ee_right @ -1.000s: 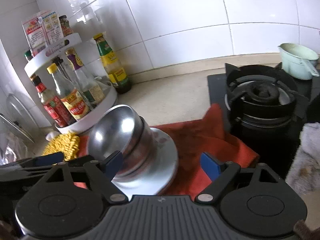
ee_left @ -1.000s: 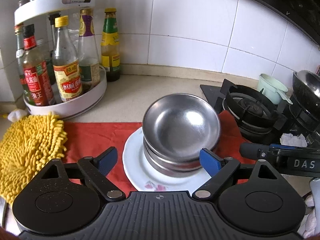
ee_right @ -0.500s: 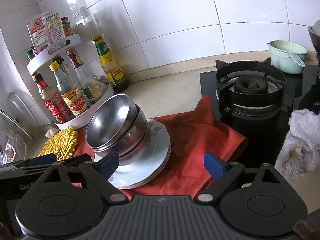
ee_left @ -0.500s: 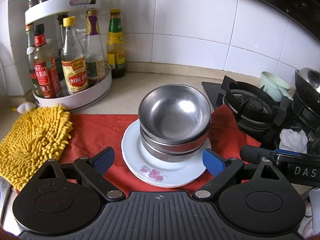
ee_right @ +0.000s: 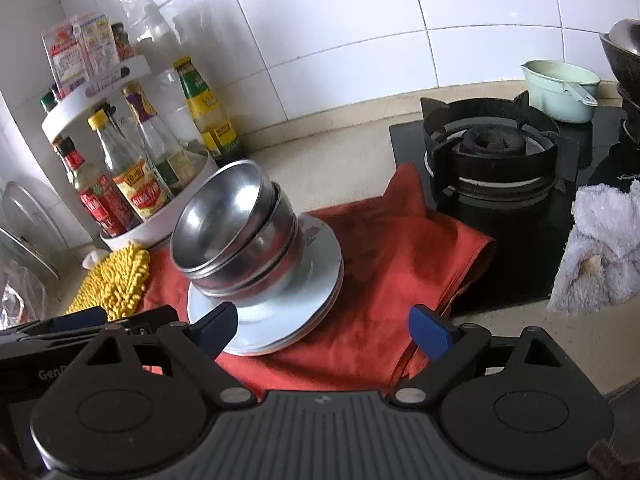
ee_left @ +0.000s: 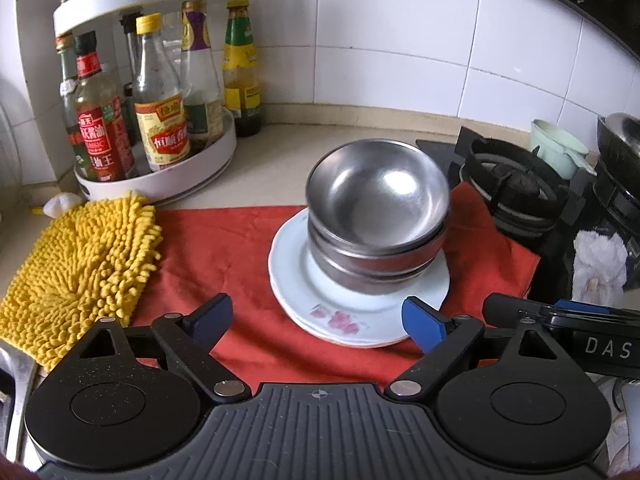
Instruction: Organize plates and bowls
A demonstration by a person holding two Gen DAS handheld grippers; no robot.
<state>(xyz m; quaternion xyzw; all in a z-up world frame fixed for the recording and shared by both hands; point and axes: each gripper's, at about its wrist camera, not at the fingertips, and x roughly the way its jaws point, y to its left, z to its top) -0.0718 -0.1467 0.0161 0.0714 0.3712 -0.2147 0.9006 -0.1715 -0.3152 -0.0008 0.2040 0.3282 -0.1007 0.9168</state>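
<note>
Three nested steel bowls [ee_left: 376, 200] stand on a small stack of white plates [ee_left: 296, 280] with a pink flower print, on a red cloth [ee_left: 224, 248]. My left gripper [ee_left: 316, 316] hovers just in front of the plates' near rim. Its jaws are wide and closing slightly, with nothing pressed between the blue pads. In the right wrist view the bowls [ee_right: 236, 236] and plates [ee_right: 320, 264] lie ahead and to the left. My right gripper [ee_right: 324, 328] is open over the red cloth [ee_right: 380, 264], holding nothing.
A white two-tier rack of sauce bottles [ee_left: 160, 184] stands at the back left, with a yellow chenille mitt [ee_left: 80, 260] in front of it. To the right are a black gas burner [ee_left: 516, 184], a pale green cup [ee_left: 556, 152], a dark wok [ee_left: 620, 140] and a white towel [ee_left: 600, 264].
Both grippers have drawn back from the stack, so bowls and plates now sit farther ahead. The bowls are no longer between the left fingers. The right jaws have widened a little.
</note>
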